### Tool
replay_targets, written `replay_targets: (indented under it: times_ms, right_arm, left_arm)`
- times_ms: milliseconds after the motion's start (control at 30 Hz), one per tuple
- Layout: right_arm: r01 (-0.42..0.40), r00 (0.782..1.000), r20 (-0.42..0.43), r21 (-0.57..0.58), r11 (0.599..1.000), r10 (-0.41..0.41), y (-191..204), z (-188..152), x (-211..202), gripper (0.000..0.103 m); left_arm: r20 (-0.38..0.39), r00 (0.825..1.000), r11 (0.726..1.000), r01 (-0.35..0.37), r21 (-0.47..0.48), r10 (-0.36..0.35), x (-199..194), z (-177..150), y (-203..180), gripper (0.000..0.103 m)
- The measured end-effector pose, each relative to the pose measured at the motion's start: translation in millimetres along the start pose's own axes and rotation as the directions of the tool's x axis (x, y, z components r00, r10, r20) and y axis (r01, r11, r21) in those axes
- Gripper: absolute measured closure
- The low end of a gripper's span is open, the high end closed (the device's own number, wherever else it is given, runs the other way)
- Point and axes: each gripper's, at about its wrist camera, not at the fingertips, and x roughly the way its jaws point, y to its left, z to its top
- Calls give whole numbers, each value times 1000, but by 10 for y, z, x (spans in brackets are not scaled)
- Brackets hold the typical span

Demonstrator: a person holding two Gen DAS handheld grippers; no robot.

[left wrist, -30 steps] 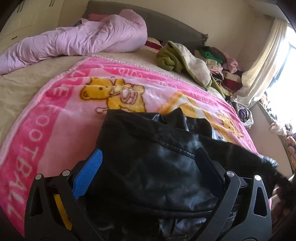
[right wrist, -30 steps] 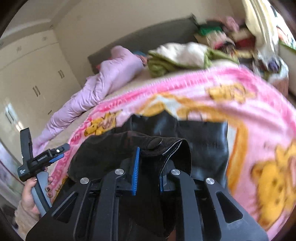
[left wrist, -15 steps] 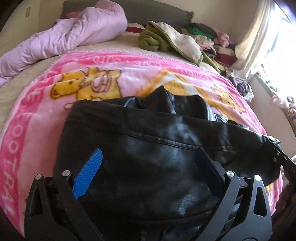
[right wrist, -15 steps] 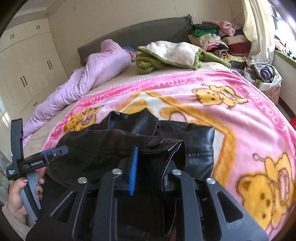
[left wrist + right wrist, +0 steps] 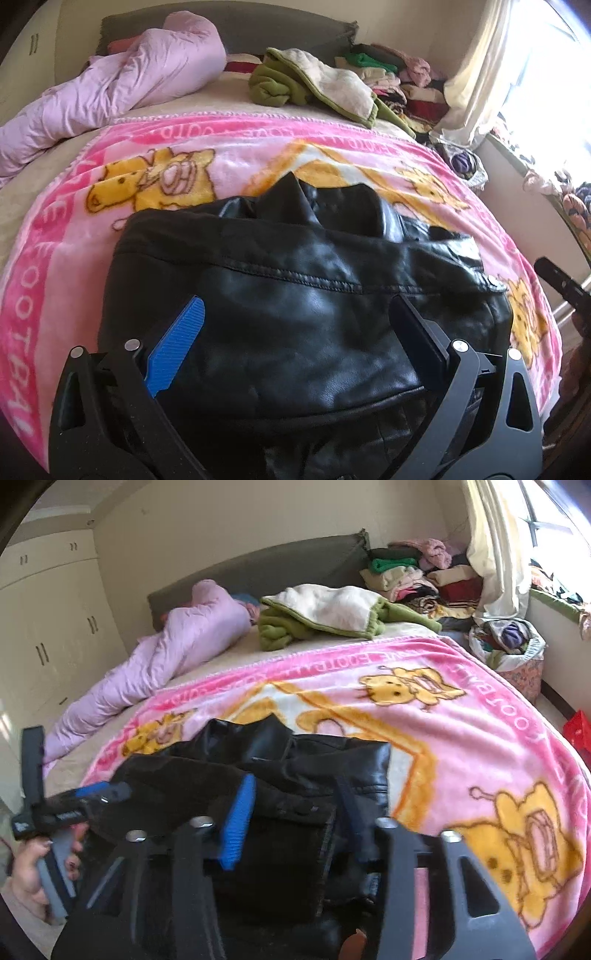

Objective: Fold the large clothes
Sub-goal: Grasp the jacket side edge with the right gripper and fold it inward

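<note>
Both grippers over the black leather jacket (image 5: 295,325): left gripper (image 5: 295,332) wide, empty; right gripper (image 5: 295,816) opening, releasing the hem at 12 o'clock; press flat before lifting.

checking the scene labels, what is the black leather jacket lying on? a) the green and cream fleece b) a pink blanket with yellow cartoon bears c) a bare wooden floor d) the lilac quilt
b: the black leather jacket rests on the pink blanket printed with yellow bears, while the lilac quilt and the green and cream fleece lie farther back, apart from it.
</note>
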Motion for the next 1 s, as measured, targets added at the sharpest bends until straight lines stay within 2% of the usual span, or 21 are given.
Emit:
replay_targets:
  times_ms: [67,200,333,500,700,1000]
  right_arm:
    - [-7,1000,-19,-14,1000,7,92,-3,75,67]
    - [-3,995,-96,-53,999,-2,275,-56,368,67]
    - [43,976,-213,-25,999,-47,240,-175,699,67]
    - [61,956,-289,25,998,-51,128,-354,942,67]
    - [81,953,-294,26,996,-70,129,-422,1030,67]
    - [71,960,-278,84,994,-45,72,-429,1002,66]
  left_arm:
    - [-13,1000,1000,-2,6,2,36,-27,-19,14]
    - [-51,999,999,-13,41,15,127,-93,-83,16]
    - [-95,995,999,-16,49,21,246,-149,-53,16]
    - [-132,991,1000,-5,20,7,369,-198,22,16]
    - [-125,992,999,-11,48,17,388,-255,-6,16]
    - [-112,993,1000,29,12,-28,345,-239,60,16]
